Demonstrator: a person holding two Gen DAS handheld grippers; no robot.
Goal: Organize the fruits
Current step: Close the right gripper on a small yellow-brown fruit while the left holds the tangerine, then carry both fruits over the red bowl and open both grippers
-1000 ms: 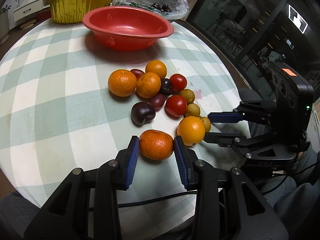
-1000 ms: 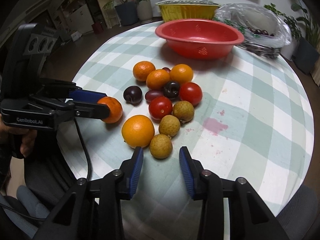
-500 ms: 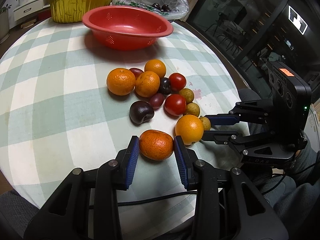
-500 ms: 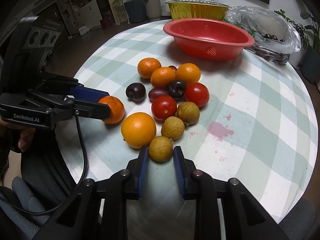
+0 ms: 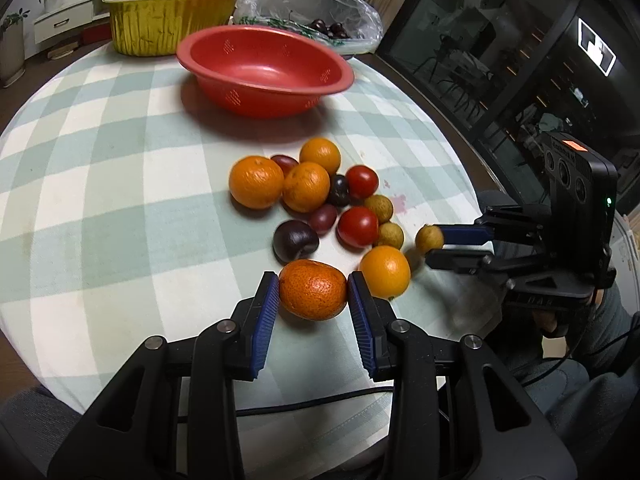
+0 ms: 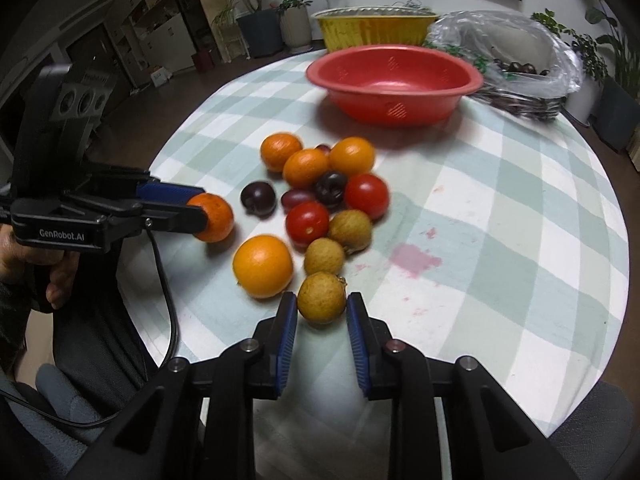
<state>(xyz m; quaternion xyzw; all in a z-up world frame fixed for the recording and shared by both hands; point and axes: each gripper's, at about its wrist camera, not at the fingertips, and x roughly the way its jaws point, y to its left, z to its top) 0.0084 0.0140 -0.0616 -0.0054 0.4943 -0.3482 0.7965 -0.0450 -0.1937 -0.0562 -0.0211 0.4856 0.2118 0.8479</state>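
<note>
My left gripper (image 5: 313, 300) is shut on a mandarin (image 5: 313, 290) and holds it just above the checked tablecloth; it also shows in the right wrist view (image 6: 212, 218). My right gripper (image 6: 322, 312) is shut on a brown longan (image 6: 321, 298), lifted slightly off the cloth; the left wrist view shows that longan (image 5: 429, 239) at the gripper's tips. A pile of oranges (image 5: 256, 182), tomatoes (image 5: 357, 226), dark plums (image 5: 295, 240) and longans (image 6: 350, 230) lies mid-table.
An empty red colander bowl (image 5: 264, 70) stands beyond the pile. Behind it are a gold foil tray (image 5: 172, 20) and a plastic bag of dark fruit (image 5: 312, 12). A pink stain (image 6: 414, 260) marks the cloth. The round table's edge is near both grippers.
My right gripper has moved forward and closed on the nearest longan, lifting it away from the pile. My left gripper has raised the mandarin slightly.
</note>
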